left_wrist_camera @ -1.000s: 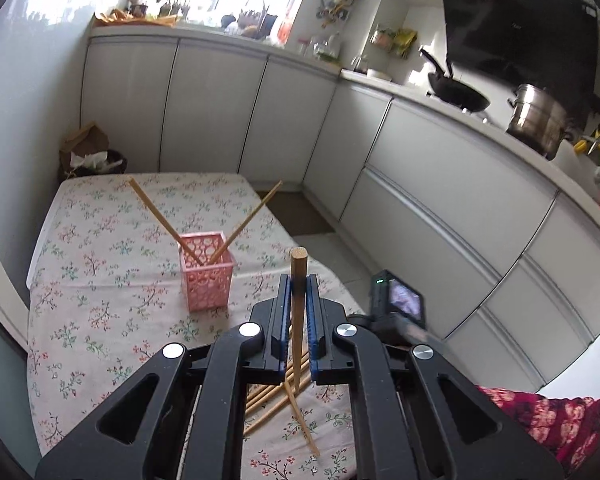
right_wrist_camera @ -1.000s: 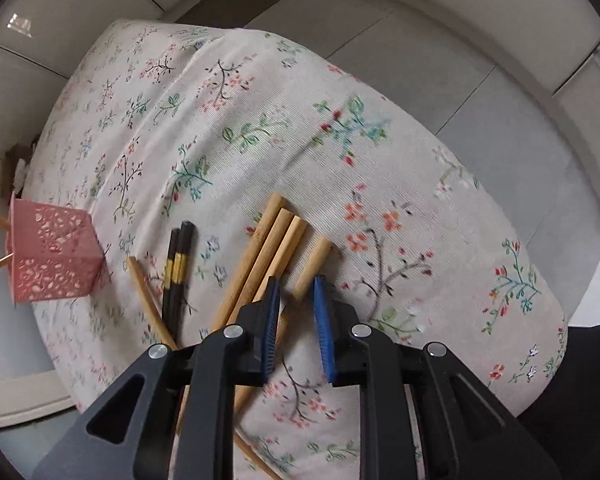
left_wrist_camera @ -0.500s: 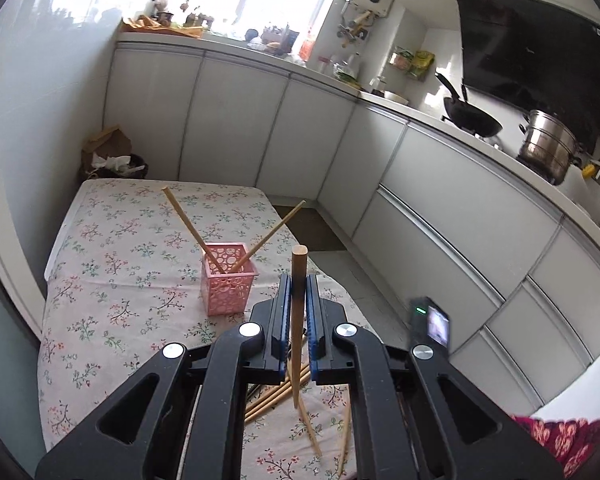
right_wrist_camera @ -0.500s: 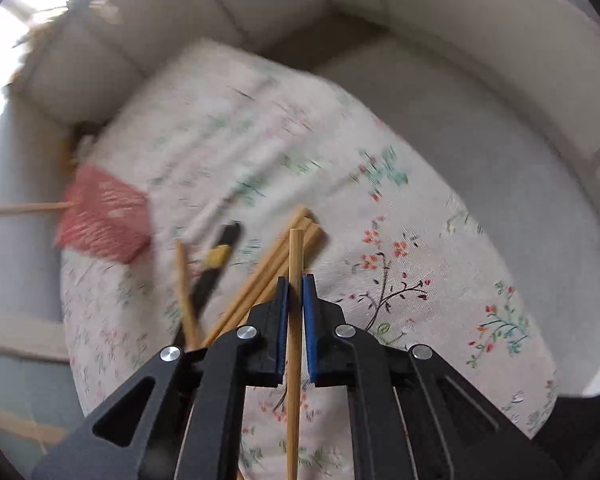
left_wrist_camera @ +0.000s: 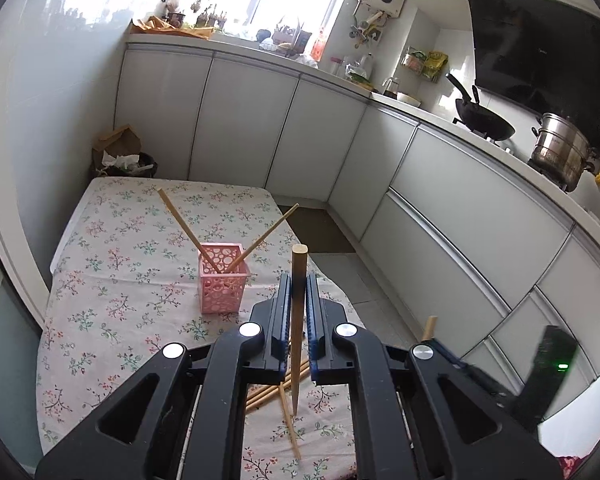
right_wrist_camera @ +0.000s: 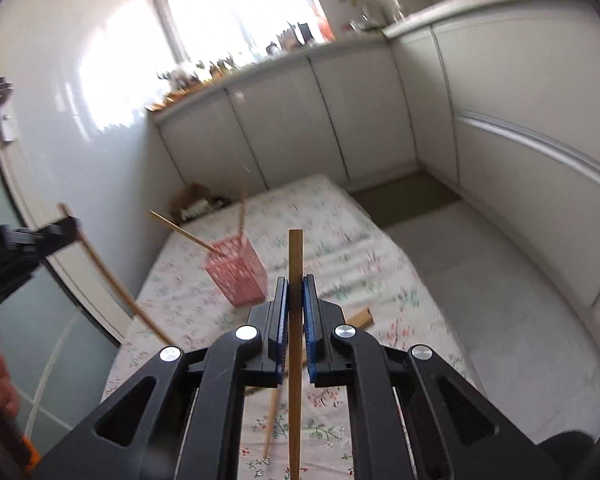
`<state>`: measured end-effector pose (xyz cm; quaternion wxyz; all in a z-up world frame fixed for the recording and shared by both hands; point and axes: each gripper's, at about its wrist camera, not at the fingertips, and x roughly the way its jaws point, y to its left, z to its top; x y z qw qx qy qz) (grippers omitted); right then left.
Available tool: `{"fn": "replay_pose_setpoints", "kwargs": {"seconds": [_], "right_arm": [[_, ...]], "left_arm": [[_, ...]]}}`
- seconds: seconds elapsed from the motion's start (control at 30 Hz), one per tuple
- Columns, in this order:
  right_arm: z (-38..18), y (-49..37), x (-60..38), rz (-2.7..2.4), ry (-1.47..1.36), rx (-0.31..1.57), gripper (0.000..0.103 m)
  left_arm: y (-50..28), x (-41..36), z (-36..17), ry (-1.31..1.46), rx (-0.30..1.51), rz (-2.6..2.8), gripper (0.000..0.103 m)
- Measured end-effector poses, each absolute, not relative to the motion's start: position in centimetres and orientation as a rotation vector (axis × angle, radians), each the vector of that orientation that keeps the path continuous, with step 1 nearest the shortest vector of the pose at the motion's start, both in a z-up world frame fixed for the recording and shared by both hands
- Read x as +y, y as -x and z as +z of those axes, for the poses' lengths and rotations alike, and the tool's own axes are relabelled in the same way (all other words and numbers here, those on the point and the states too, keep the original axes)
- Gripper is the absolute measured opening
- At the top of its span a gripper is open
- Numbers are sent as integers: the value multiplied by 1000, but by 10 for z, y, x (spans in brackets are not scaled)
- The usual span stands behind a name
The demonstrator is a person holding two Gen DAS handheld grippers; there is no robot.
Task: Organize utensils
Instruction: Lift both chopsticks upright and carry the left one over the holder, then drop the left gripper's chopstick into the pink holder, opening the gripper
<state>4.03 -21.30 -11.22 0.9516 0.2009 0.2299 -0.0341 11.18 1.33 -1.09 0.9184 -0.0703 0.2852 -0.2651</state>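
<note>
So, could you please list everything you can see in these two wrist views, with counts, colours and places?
pink basket: one, pink, standing on the table
chopsticks in basket: two, tan wood, leaning outward
loose chopsticks: several, tan wood, lying on the cloth near the grippers; exact count hidden
table: one, covered in a white floral cloth
cabinets: white, along the walls
wok: one, black, on the stove
steel pot: one, silver, beside the wok
paper bag: one, brown, on the floor behind the table
left gripper: black with blue pads, shut on one tan chopstick
right gripper: black with blue pads, shut on another chopstick
</note>
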Motion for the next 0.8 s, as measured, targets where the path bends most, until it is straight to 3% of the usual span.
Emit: {"fn": "replay_pose_setpoints", "kwargs": {"seconds": [0.53, 0.8], "right_arm": [[15, -107, -228, -12, -435, 139, 8], [24, -173, -213, 2, -413, 79, 8]], "left_arm": [[-166, 5, 54, 126, 376, -408, 7], [-227, 1, 42, 139, 350, -367, 7]]}}
